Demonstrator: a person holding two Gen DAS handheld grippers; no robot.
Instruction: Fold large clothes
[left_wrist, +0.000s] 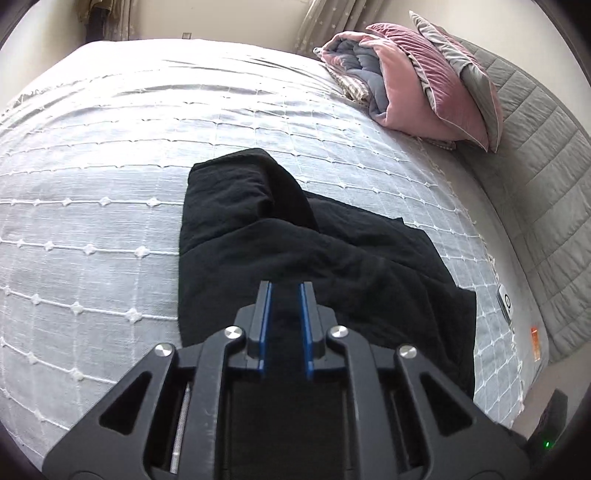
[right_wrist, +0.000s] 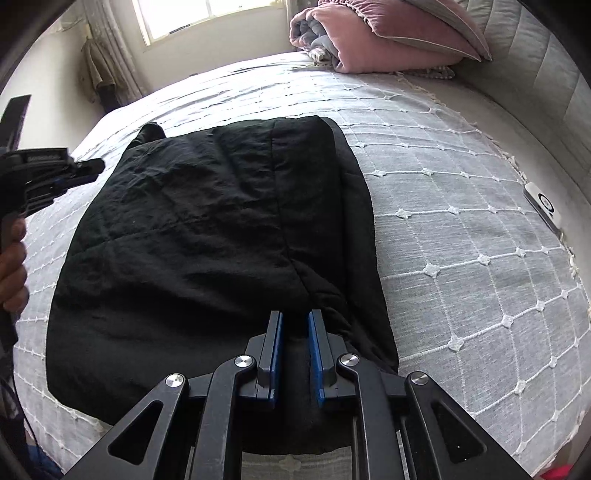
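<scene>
A large black garment (right_wrist: 207, 236) lies folded in a rough rectangle on the bed; it also shows in the left wrist view (left_wrist: 295, 251) with one end humped up. My right gripper (right_wrist: 295, 317) hovers over the garment's near edge, jaws apart, with black cloth lying between them. My left gripper (left_wrist: 286, 286) is above the garment's near part, jaws apart, nothing clamped. The left gripper also shows at the left edge of the right wrist view (right_wrist: 88, 168), held off the cloth beside the garment's left side.
The bed has a white grid-stitched cover (right_wrist: 461, 229). Pink and grey pillows and a rolled blanket (left_wrist: 413, 81) are piled at the head. A grey padded headboard (left_wrist: 535, 155) runs along the right. A small white device (right_wrist: 543, 206) lies at the bed's edge.
</scene>
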